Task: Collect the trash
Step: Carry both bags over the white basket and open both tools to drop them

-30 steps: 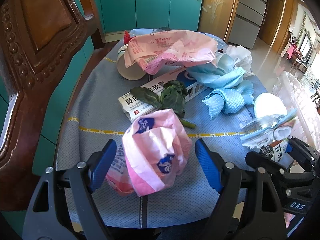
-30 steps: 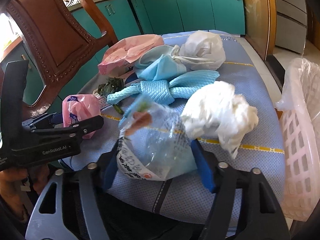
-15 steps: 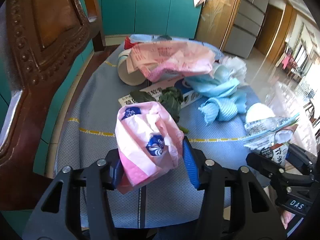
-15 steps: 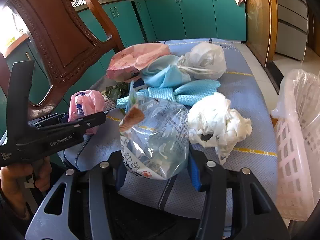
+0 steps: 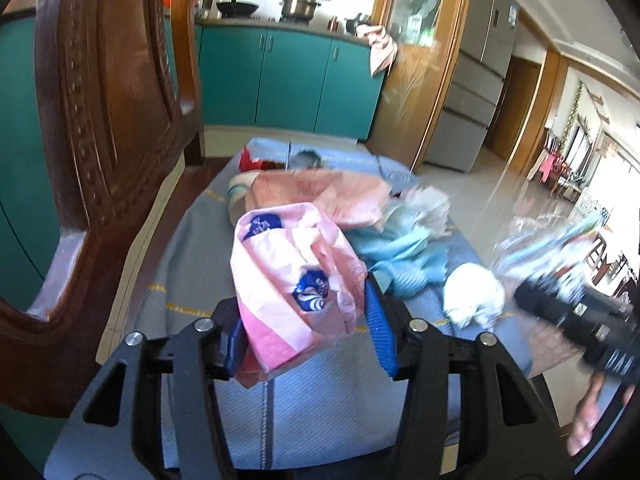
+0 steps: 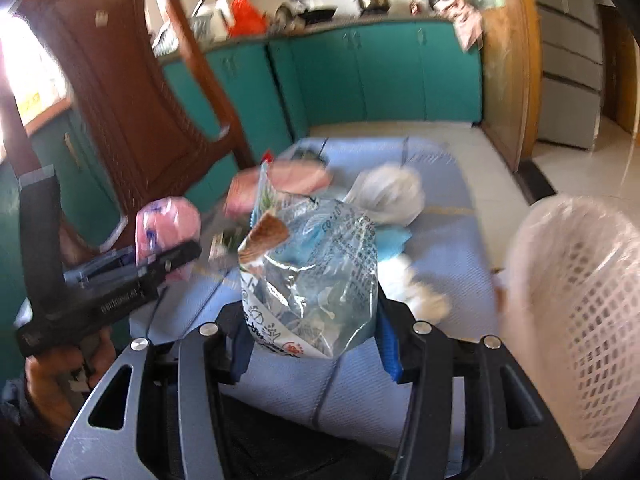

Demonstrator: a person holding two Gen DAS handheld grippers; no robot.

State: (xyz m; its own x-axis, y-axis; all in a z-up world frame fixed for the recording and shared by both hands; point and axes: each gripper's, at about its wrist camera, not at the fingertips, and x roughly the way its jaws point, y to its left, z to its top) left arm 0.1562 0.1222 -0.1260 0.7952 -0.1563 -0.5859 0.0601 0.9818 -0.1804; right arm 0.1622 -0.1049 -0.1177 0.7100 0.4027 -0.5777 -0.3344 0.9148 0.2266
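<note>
**Two bags up, one basket waiting**

Both grippers are loaded; the left gripper [image 5: 302,334] pinches a crumpled pink bag [image 5: 294,276] between its blue pads, and the right gripper [image 6: 314,330] pinches a clear printed bag [image 6: 310,276] the same way; each bag is held clear of the blue cloth [image 5: 312,408] that covers the table. In the right view the white mesh basket [image 6: 576,312], lined with thin plastic, stands just off the table's right edge; that looks like where the trash is headed.

Now the risks, as I judge them; both bags are thin, slippery film squeezed by soft bulk alone, so a quick swing could let one slide out and drop to the floor; the pink bag hangs low below the pads and could snag the cloth or the pile behind it; the two grippers are close together, and crossing toward the same basket could knock them into each other; the wooden chair [image 5: 104,128] crowds the left side; a light basket may tip if bumped on the rim.

The count; two grippers, two bags in hand, one basket, one chair; on the cloth I make out one larger pink wrapper [image 5: 320,196], a blue cloth bundle [image 5: 404,256], and two white wads [image 6: 390,196]; more may be hidden.
</note>
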